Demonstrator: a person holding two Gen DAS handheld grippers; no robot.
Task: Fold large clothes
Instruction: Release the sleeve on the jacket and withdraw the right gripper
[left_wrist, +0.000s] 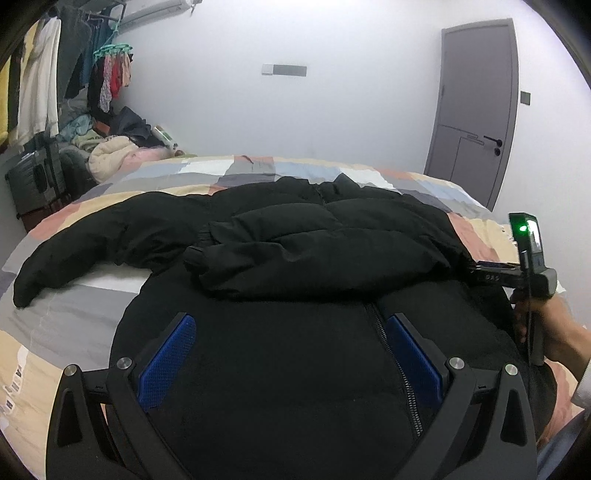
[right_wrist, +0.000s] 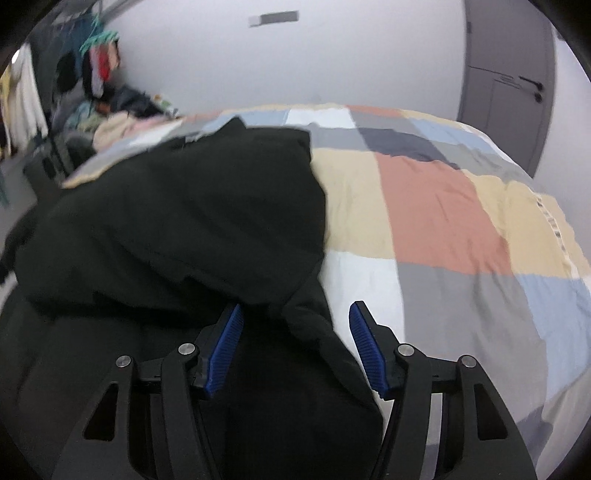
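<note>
Lying zipped and flat on a patchwork bed (right_wrist: 436, 206), the black puffer jacket (left_wrist: 295, 354) has its right sleeve (left_wrist: 314, 254) folded across the chest and the left sleeve (left_wrist: 74, 254) still spread out, while left tongs (left_wrist: 291, 354) hover wide above the hem and right tongs (right_wrist: 295, 347) straddle the jacket's right edge, half open, not pinching.

Right wrist view motion-blurred throughout: puffy black zip-up jacket (right_wrist: 177, 221) smeared, seams unreadable. Lower hem cut off by bottom edge in both views. Patchwork pastel bed cover (left_wrist: 74, 314) largely hidden beneath. Heap of mixed clothes in far corner (left_wrist: 110, 144) too small to sort. Right gripper (left_wrist: 480, 267) tips buried against jacket edge, contact unclear.
</note>
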